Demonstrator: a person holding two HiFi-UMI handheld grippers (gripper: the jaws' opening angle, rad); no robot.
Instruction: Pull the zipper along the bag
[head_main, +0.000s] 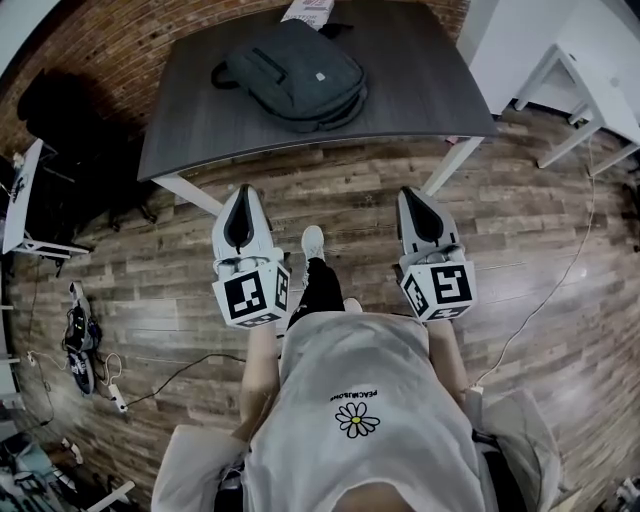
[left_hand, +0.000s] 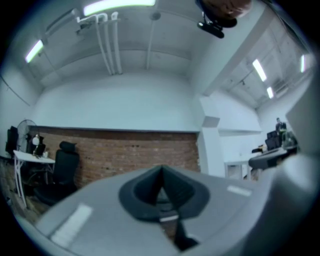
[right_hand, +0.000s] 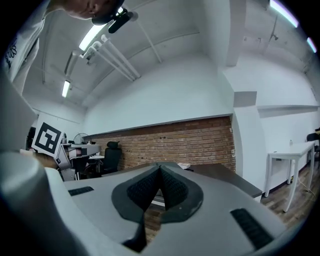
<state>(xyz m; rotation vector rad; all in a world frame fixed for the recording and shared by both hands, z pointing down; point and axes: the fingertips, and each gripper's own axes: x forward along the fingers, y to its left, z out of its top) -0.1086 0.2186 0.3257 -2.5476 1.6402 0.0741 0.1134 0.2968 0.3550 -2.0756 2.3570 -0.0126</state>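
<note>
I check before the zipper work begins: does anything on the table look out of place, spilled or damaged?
Nothing stands out. The bag lies flat on the table, fully inside its edges, with no visible damage. A power strip with its cable lies on the floor at the left, away from the table.

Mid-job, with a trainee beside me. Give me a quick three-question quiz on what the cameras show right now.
1. True or false: the bag lies on the table.
2. The left gripper is: A open; B shut and empty; C shut on the bag.
3. What does the right gripper hold?
Key: 1 true. 2 B. 3 nothing; it is shut, over the floor, short of the table.
</note>
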